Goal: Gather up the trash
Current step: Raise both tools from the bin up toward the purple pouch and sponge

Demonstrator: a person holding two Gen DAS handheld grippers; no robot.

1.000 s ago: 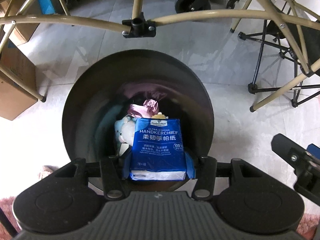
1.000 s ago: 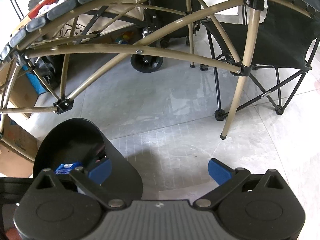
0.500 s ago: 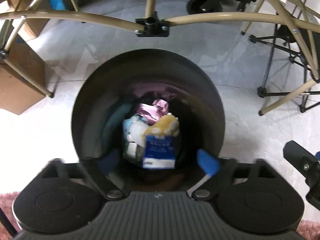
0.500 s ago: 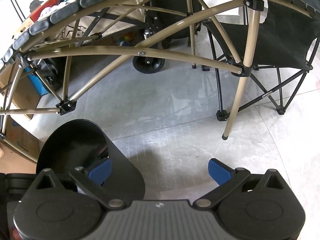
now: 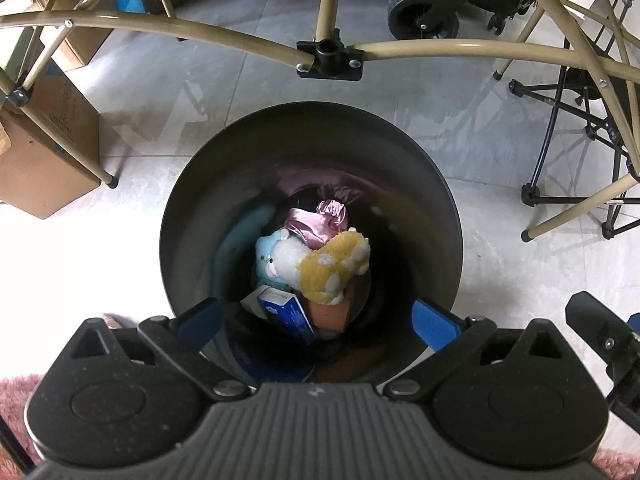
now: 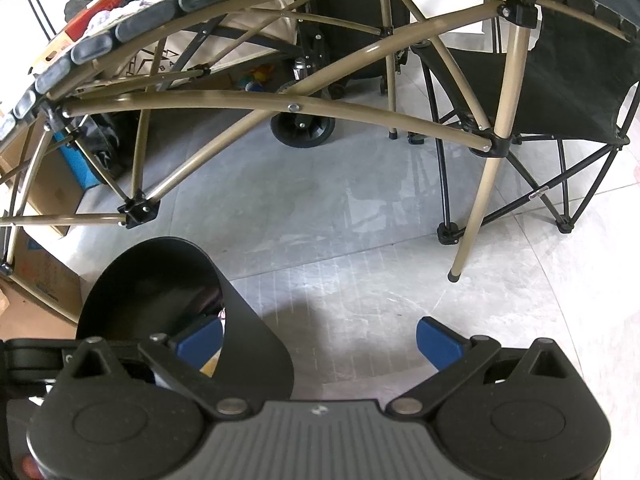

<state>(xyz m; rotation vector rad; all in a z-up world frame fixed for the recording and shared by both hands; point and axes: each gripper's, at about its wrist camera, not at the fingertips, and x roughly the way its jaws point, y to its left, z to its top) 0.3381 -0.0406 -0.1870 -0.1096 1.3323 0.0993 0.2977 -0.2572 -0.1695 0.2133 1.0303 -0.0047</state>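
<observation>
A round black trash bin stands on the floor right under my left gripper, which hangs open and empty above its mouth. At the bottom of the bin lies a blue pack of handkerchief tissues, tilted on its edge. Beside it are a yellow plush toy, a white and blue plush toy and a crumpled pink wrapper. My right gripper is open with nothing between its fingers, and the bin shows at its lower left.
A folding table's tan metal frame arches over the bin, with legs down to the grey tiled floor. A black folding chair stands at the right. Cardboard boxes sit at the left, a wheeled cart behind.
My left gripper opened and let go of the blue tissue pack, which dropped to the bottom of the bin among the toys. The right gripper stayed still.
</observation>
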